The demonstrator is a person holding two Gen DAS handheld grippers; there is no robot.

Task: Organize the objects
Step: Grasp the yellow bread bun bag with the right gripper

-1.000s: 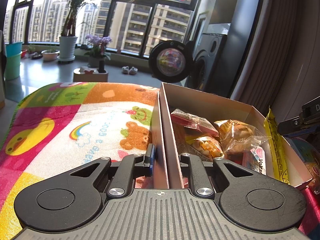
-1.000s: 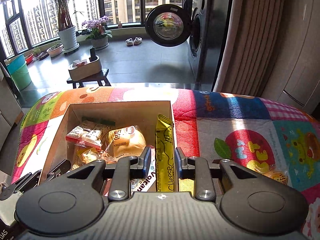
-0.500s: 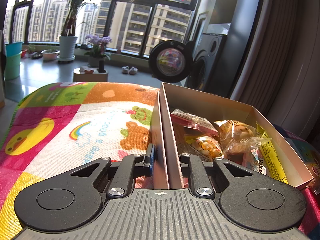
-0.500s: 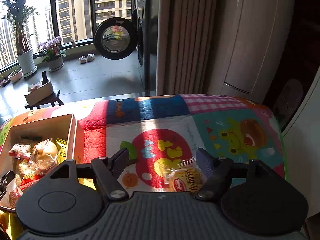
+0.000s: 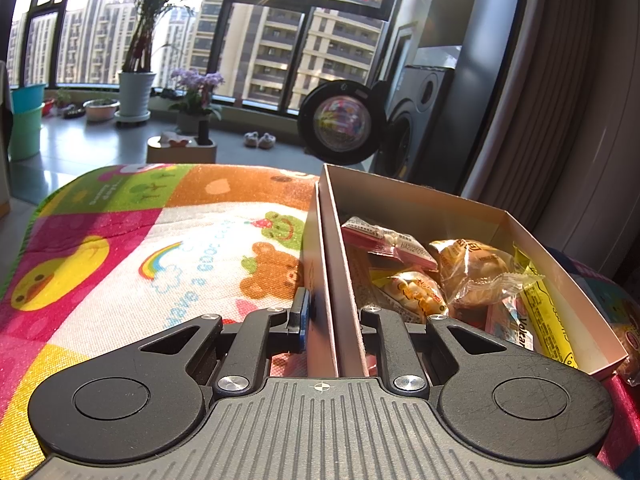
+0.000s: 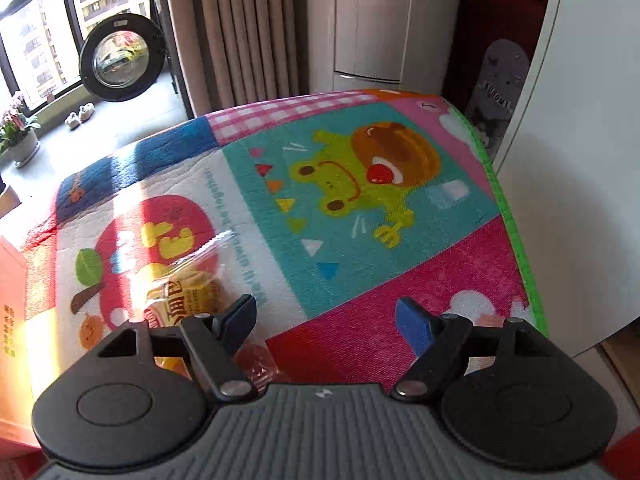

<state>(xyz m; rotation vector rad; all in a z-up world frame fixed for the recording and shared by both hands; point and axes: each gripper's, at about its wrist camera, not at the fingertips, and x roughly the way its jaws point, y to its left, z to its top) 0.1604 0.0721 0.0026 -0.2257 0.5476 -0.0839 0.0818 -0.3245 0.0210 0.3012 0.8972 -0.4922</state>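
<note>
A cardboard box stands on the cartoon play mat. Inside lie several wrapped snacks: a pink packet, a clear-wrapped bun and a long yellow cheese stick. My left gripper is shut on the box's left wall. In the right wrist view my right gripper stands open over the mat with nothing between its fingers. A yellow snack packet lies just left of its left finger, partly hidden behind it. The box's orange side shows at the far left.
The mat's green right edge drops off beside a white panel. Beyond the mat stand curtains, a washing machine with its round door open, and potted plants by the windows.
My right gripper let go of the yellow cheese stick in the box, opened, and swung right over the mat past the loose yellow packet. The left gripper has held still on the box wall.
</note>
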